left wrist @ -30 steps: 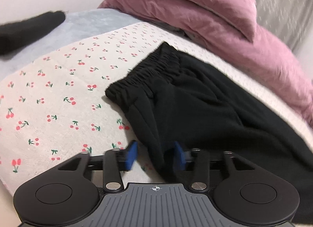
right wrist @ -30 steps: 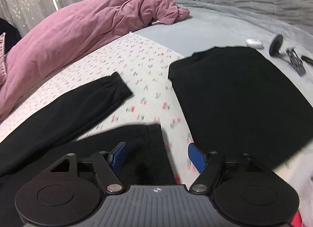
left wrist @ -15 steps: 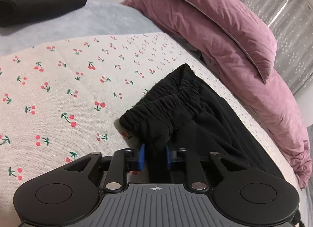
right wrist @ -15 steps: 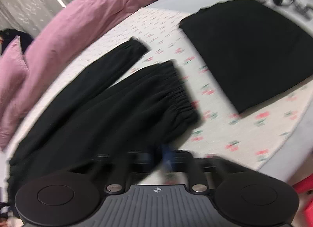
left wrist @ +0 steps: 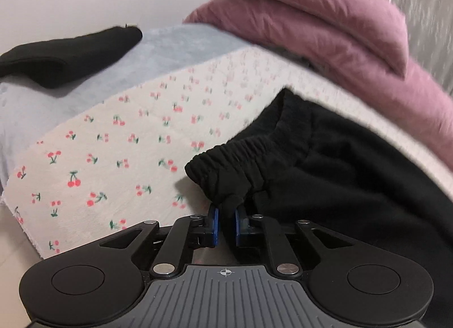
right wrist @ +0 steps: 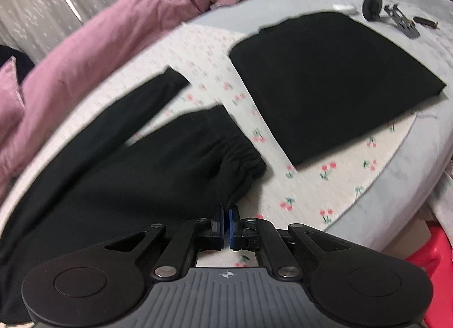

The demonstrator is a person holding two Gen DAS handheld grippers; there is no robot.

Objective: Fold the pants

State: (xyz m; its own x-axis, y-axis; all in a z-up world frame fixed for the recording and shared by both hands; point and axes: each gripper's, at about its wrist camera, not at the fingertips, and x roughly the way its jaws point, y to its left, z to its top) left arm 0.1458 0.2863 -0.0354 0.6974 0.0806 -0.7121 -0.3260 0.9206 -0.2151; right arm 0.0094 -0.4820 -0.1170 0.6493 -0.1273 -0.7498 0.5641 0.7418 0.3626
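Black pants (left wrist: 339, 175) lie on a cherry-print cloth (left wrist: 119, 158) on the bed. My left gripper (left wrist: 225, 222) is shut on the elastic waistband corner (left wrist: 232, 200) and holds it slightly raised. In the right wrist view the pants (right wrist: 136, 164) stretch to the left with one leg (right wrist: 147, 96) spread apart toward the back. My right gripper (right wrist: 226, 222) is shut on the near leg's hem edge by its gathered cuff (right wrist: 243, 158).
A folded black garment (right wrist: 325, 79) lies on the cloth to the right of the pants. Pink pillows (left wrist: 325, 16) and a pink duvet (right wrist: 127, 30) line the far side. Another black garment (left wrist: 65, 50) lies on the grey sheet. Small tools (right wrist: 396, 16) lie at back right.
Both grippers went from open beside the fabric to shut on it. The left now lifts the waistband corner; the right holds the leg hem and has drawn it nearer.
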